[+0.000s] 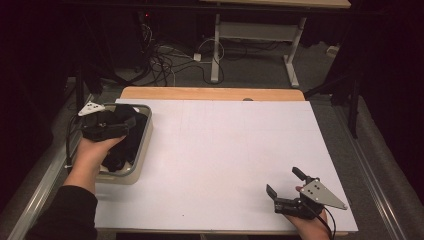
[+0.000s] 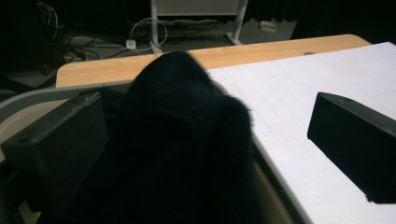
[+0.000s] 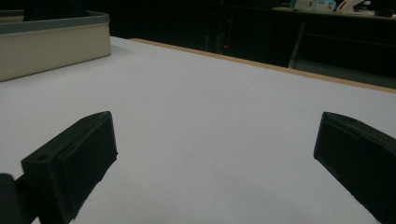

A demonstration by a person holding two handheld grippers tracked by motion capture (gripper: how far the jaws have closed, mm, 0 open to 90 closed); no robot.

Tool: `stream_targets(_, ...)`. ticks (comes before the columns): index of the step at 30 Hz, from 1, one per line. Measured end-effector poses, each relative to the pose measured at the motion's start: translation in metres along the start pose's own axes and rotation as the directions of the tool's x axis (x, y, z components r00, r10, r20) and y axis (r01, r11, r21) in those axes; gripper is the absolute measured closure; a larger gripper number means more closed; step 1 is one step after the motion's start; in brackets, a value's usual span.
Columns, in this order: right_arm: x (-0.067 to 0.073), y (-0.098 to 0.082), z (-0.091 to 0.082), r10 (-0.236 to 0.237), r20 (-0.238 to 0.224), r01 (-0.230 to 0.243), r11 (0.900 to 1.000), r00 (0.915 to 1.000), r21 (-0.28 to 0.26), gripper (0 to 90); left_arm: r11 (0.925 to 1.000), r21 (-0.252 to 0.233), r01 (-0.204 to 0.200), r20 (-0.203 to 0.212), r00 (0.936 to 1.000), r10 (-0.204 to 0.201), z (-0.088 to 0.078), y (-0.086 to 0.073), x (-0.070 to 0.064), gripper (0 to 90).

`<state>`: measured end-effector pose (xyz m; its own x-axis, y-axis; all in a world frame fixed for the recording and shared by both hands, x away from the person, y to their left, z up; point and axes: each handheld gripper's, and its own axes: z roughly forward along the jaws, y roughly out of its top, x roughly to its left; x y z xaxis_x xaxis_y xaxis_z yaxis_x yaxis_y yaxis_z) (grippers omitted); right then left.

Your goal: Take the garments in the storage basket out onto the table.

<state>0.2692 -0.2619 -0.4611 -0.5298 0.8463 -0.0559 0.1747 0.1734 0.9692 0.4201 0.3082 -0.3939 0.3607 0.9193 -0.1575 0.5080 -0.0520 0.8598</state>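
A beige bin with a grey rim (image 1: 145,134) stands at the table's left edge, holding a heap of black cloth (image 1: 121,150). My left gripper (image 1: 131,121) hovers over the bin, held by a hand in a dark sleeve. In the left gripper view its jaws stand wide apart on either side of the black cloth (image 2: 177,140), which bulges up between them over the bin's rim (image 2: 42,94); the left gripper (image 2: 205,109) is open. My right gripper (image 1: 285,182) rests low at the table's near right corner, open, with bare white sheet between its jaws (image 3: 217,126).
A white sheet (image 1: 225,145) covers the table, with a wooden strip (image 1: 210,93) along the far edge. The bin (image 3: 51,42) shows far left in the right gripper view. Cables and desk legs (image 1: 216,50) lie on the floor beyond.
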Motion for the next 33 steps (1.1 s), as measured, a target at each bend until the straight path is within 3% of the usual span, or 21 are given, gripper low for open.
stream_targets(7,-0.001,0.0,0.0,0.006,0.004,-0.006,1.0,1.0,-0.001,0.1,0.9976,0.063,0.027,-0.022,0.9994,-0.025,0.021,-0.003,0.012,0.0)
stream_targets(11,0.0,0.0,0.0,0.004,0.003,-0.004,1.0,1.0,-0.001,0.1,0.9919,0.091,0.089,-0.053,0.995,-0.084,0.034,-0.005,0.025,0.0)
stream_targets(13,-0.001,0.0,0.0,0.004,0.002,-0.004,1.0,1.0,-0.001,0.1,0.9898,0.105,0.096,-0.063,0.994,-0.09,0.036,-0.006,0.028,0.0)
stream_targets(15,-0.001,-0.001,0.0,0.003,0.005,-0.003,1.0,1.0,0.004,0.1,0.9781,0.166,0.125,-0.07,0.9909,-0.115,0.043,-0.01,0.036,0.0)
stream_targets(16,-0.002,-0.001,-0.001,0.004,0.006,-0.004,1.0,1.0,0.003,0.1,0.9781,0.166,0.125,-0.07,0.9909,-0.115,0.043,-0.01,0.036,0.0)
stream_targets(19,-0.002,-0.001,-0.001,0.007,0.01,-0.007,1.0,0.9999,0.003,0.1,0.9638,0.207,0.169,-0.044,0.9856,-0.163,0.047,-0.013,0.043,0.0)
stream_targets(21,-0.002,-0.002,-0.001,0.004,0.007,-0.004,1.0,1.0,0.007,0.1,0.9479,0.25,0.197,-0.032,0.9802,-0.196,0.049,-0.014,0.045,0.0)
stream_targets(22,-0.001,-0.002,0.0,0.001,0.006,-0.001,1.0,1.0,0.008,0.1,0.9479,0.25,0.197,-0.032,0.9802,-0.196,0.049,-0.014,0.045,0.0)
stream_targets(23,0.0,-0.002,0.0,0.002,0.007,-0.002,1.0,1.0,0.01,0.2,0.9295,0.292,0.225,-0.023,0.9734,-0.228,0.051,-0.015,0.046,0.0)
stream_targets(25,0.0,-0.002,0.0,-0.003,0.004,0.003,1.0,1.0,0.009,0.1,0.9271,0.305,0.217,-0.03,0.9753,-0.219,0.052,-0.015,0.045,0.0)
stream_targets(28,0.001,-0.002,0.001,-0.004,0.003,0.004,1.0,1.0,0.008,0.2,0.9077,0.367,0.204,-0.044,0.9783,-0.202,0.052,-0.014,0.04,0.0)
stream_targets(30,0.001,-0.002,0.001,-0.003,0.002,0.003,1.0,1.0,0.009,0.2,0.9016,0.389,0.19,-0.047,0.9813,-0.187,0.052,-0.015,0.038,0.0)
stream_targets(33,0.002,-0.001,0.0,-0.007,0.0,0.007,1.0,1.0,0.008,0.3,0.8865,0.434,0.16,-0.044,0.9868,-0.156,0.05,-0.016,0.036,2.1)
